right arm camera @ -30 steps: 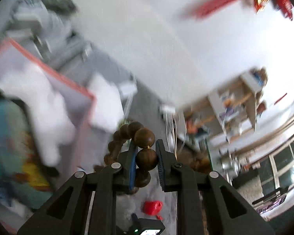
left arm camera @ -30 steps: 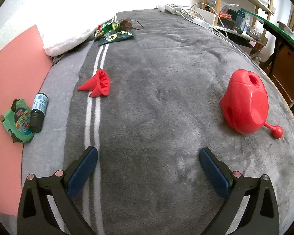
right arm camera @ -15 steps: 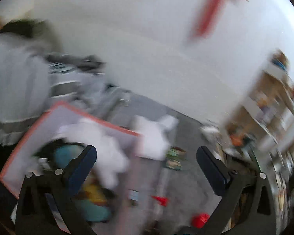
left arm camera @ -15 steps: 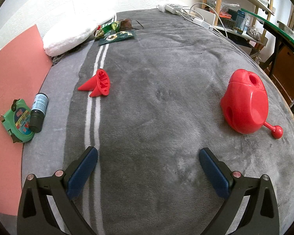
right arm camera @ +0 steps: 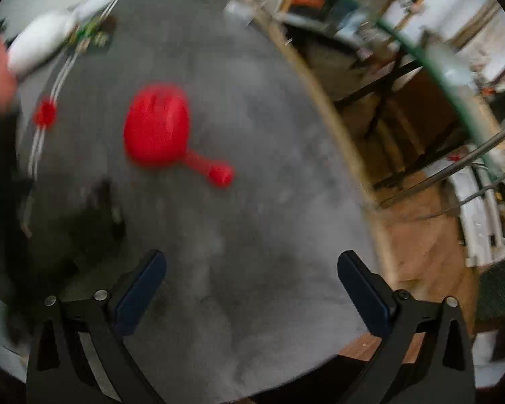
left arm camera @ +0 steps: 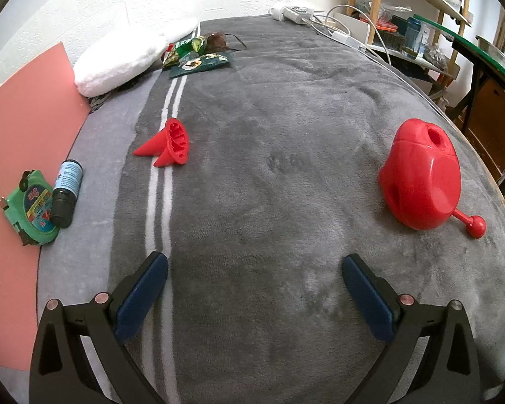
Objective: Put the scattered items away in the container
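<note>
On a grey blanket (left arm camera: 269, 185) lie a red toy watering can (left arm camera: 421, 178), a red funnel-shaped piece (left arm camera: 170, 143), a small dark bottle (left arm camera: 66, 193) and a green tape measure (left arm camera: 30, 205). My left gripper (left arm camera: 254, 281) hovers open over bare blanket, well short of them all. The right wrist view is blurred: my right gripper (right arm camera: 250, 277) is open and empty above the blanket, with the watering can (right arm camera: 156, 124) ahead to its left and the red piece (right arm camera: 44, 114) far left. The pink container wall (left arm camera: 20, 155) rises at the left.
A white fluffy cloth (left arm camera: 128, 57) and green snack packets (left arm camera: 195, 55) lie at the far end. A power strip with cables (left arm camera: 296, 13) sits at the back edge. Wooden shelves (left arm camera: 404, 17) and a glass-topped table (right arm camera: 454, 77) stand off the right side.
The right gripper let go of the brown bead bracelet at the container, opened wide, then swung right and down over the blanket. The left gripper has stayed still.
</note>
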